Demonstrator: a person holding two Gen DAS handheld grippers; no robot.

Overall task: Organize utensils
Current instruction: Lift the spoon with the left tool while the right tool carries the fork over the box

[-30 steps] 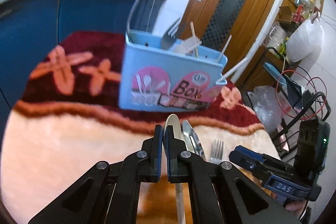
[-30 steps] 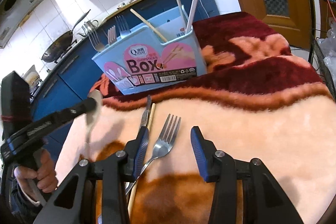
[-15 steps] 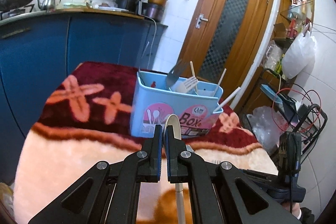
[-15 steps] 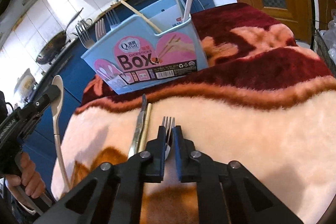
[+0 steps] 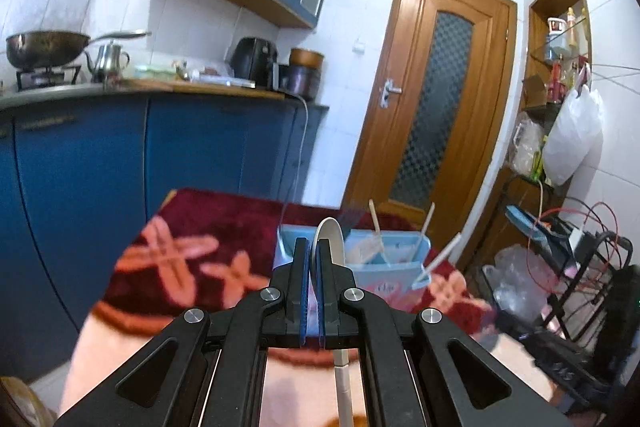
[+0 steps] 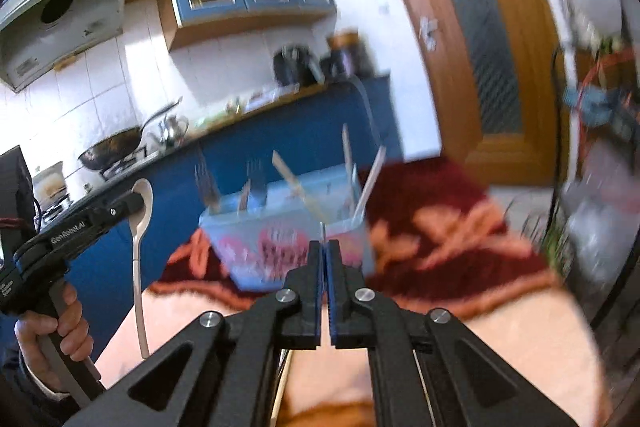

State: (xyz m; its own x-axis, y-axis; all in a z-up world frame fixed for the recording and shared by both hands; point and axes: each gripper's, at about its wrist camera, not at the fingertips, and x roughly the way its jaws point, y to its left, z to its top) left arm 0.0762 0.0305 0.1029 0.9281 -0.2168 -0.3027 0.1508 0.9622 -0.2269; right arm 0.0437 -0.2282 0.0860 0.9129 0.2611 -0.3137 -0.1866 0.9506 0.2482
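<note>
My left gripper [image 5: 312, 247] is shut on a white spoon [image 5: 333, 237], whose bowl sticks up past the fingers. In the right wrist view the left gripper [image 6: 136, 201] hangs at the left with the spoon [image 6: 138, 267] dangling handle down. My right gripper [image 6: 324, 247] is shut on a metal fork [image 6: 281, 373]; only its handle shows, below the fingers. Beyond both stands the light blue utensil box [image 5: 394, 267] [image 6: 248, 235], holding forks and chopsticks. Both grippers hover in front of and above it.
A fluffy red and cream blanket [image 5: 180, 255] covers the table. Blue cabinets [image 5: 100, 167] with a wok and kettle on the counter stand behind. A wooden door [image 5: 436, 107] and a wire rack with bags [image 5: 580, 267] are at the right. A hand [image 6: 56, 331] grips the left handle.
The right gripper shut on the fork and lifted it off the blanket. Both grippers rose and tipped upward, so the box sits lower in view. The left gripper kept the spoon.
</note>
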